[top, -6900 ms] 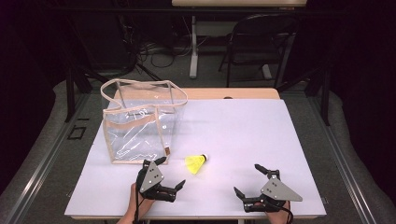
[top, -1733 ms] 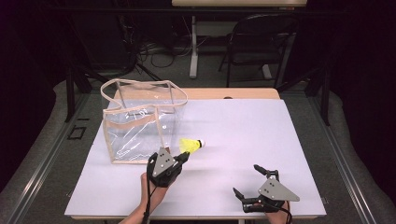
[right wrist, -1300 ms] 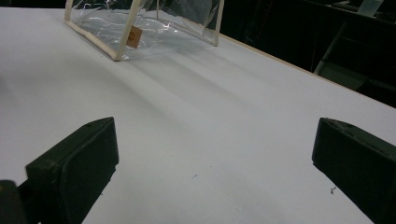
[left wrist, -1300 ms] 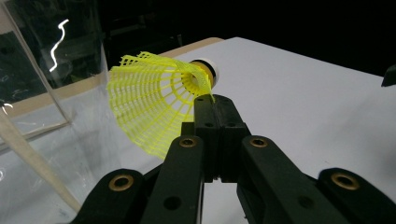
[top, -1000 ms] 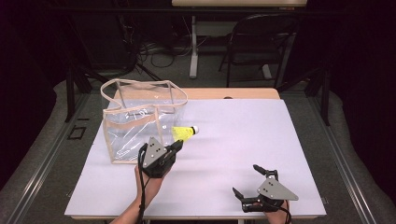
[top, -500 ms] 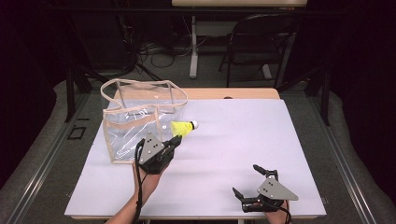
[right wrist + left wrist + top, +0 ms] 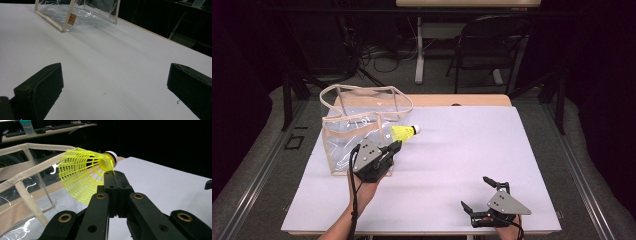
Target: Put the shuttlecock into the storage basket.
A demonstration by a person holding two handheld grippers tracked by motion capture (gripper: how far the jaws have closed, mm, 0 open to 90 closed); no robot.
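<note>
My left gripper is clamped on the yellow shuttlecock: in the left gripper view my two black jaws are pressed together on the edge of its mesh skirt, just behind the white cork tip. The shuttlecock juts out beyond my fingertips, skirt fanning to the left of them and tip pointing away from me. In the high view it is held up off the white table, beside the near right upper corner of the clear bag, whose beige-trimmed rim runs just past my fingertips on the left. I cannot tell whether the shuttlecock touches the bag.

My left hand sits under the gripper, with the cable trailing back along my forearm.

My right gripper rests low near the front right edge of the table, well apart from the bag and the shuttlecock. Its jaws are spread wide and hold nothing; in the right gripper view only bare table lies between my two pads, and the clear bag stands far ahead of them, off to the left, with a small orange tag on its trim.
</note>
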